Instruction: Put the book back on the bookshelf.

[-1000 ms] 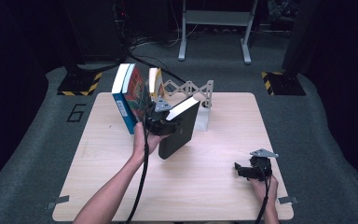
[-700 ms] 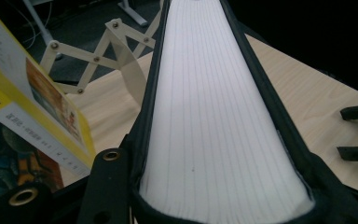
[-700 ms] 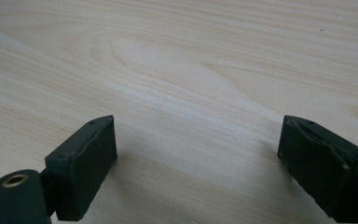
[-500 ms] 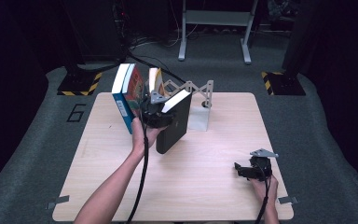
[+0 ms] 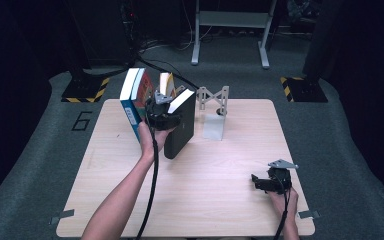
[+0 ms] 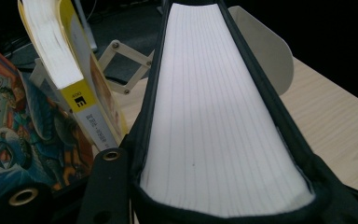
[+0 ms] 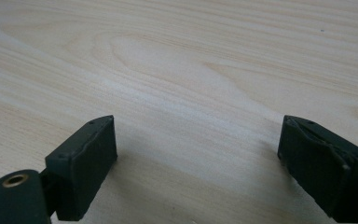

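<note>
Gripping 1 black book [image 5: 181, 131], tilted, its lower corner on the counter [image 5: 220, 200] beside 2 leaning books [image 5: 136, 97]: left tool [image 5: 166, 104]. Right tool [image 5: 258, 181]: wide, nothing held, resting near the front right corner.

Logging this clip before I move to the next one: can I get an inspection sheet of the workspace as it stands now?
Surface: pale wood table, bare across the front half.
Job's things: black book with white page edges, tilted, bottom edge on the table; yellow-spined book and blue illustrated book stand behind it; grey metal bookend on its right.
Clutter: nothing seen.
Grippers: left gripper has its jaws closed on the black book's top; right gripper rests low near the front right corner, jaws wide, nothing between them.
Cables: a black cable runs along the left forearm.
Surroundings: dark grey floor, hazard-striped feet, a metal stand behind.
</note>
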